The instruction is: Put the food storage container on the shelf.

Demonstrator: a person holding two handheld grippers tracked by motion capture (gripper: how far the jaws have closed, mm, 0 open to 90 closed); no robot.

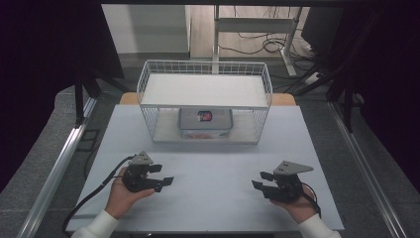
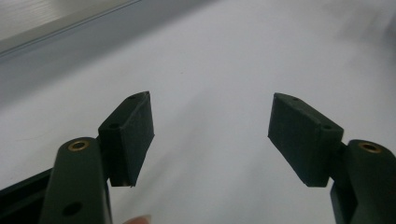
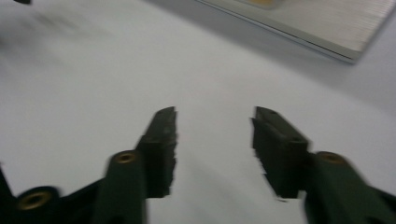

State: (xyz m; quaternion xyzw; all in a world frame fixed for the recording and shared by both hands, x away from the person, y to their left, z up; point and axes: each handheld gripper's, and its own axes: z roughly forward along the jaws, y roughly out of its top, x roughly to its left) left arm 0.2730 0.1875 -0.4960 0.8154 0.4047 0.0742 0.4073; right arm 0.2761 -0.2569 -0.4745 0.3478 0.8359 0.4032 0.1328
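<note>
A white wire rack [image 1: 205,101] with two shelves stands at the back middle of the table. On its lower shelf lies a clear lidded box [image 1: 205,123] with a small red and dark item inside. My left gripper [image 1: 164,175] rests low over the front left of the table, open, its jaws pointing right with nothing between them [image 2: 211,122]. My right gripper [image 1: 261,179] rests at the front right, open and empty, jaws pointing left [image 3: 215,128]. Both are well short of the rack.
The white table [image 1: 213,163] has bare surface between the grippers and in front of the rack. Metal rails [image 1: 59,163] run along both sides of the table. A desk frame and cables [image 1: 267,44] lie on the floor behind.
</note>
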